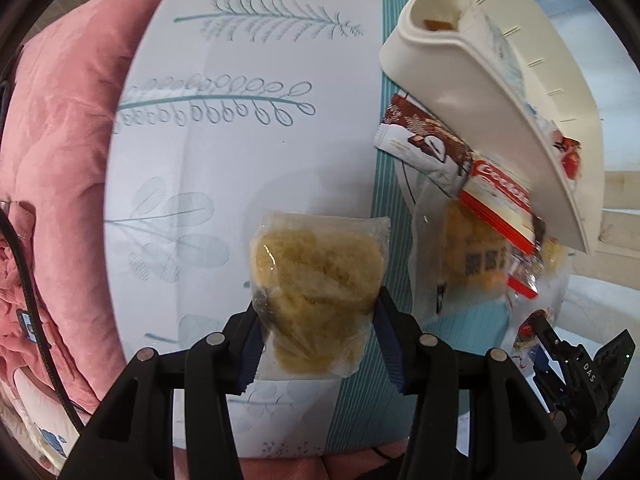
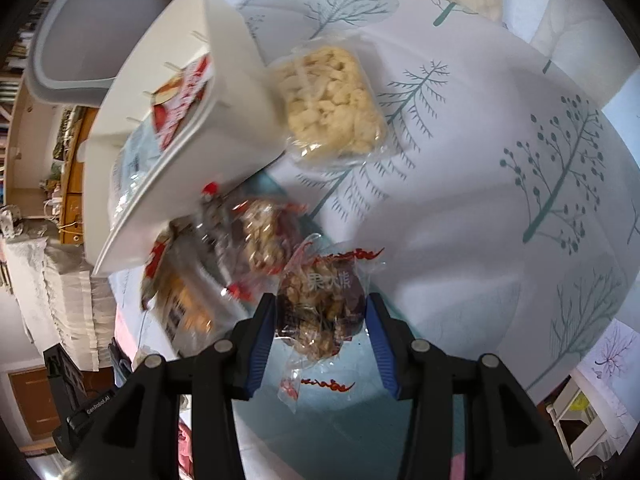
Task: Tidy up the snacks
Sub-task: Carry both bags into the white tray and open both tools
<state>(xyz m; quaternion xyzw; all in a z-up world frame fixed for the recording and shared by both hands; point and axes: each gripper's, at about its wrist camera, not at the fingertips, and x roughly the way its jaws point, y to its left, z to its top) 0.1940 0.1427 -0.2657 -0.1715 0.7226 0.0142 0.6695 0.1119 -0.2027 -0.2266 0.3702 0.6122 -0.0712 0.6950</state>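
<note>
My left gripper [image 1: 318, 332] is shut on a clear bag of pale crispy snack [image 1: 316, 284], held over the leaf-print tablecloth [image 1: 208, 128]. My right gripper [image 2: 322, 328] is shut on a clear packet of dark nut snack [image 2: 320, 308] with a red zigzag edge. A white basket [image 1: 500, 92] is tipped on its side, and packets spill from its mouth: a brown chocolate wrapper [image 1: 424, 140], a red-and-white packet [image 1: 500, 208] and a clear bag [image 1: 472, 256]. In the right wrist view the basket [image 2: 188, 152] lies left, with spilled packets [image 2: 240, 248] below it and the pale snack bag [image 2: 332, 108] beyond.
A pink quilt [image 1: 52, 168] lies along the table's left side. A grey chair back [image 2: 84, 40] stands behind the basket. A wooden shelf [image 2: 44, 152] and a white-covered surface [image 2: 52, 288] sit at the far left. The tree-print cloth [image 2: 520, 160] stretches to the right.
</note>
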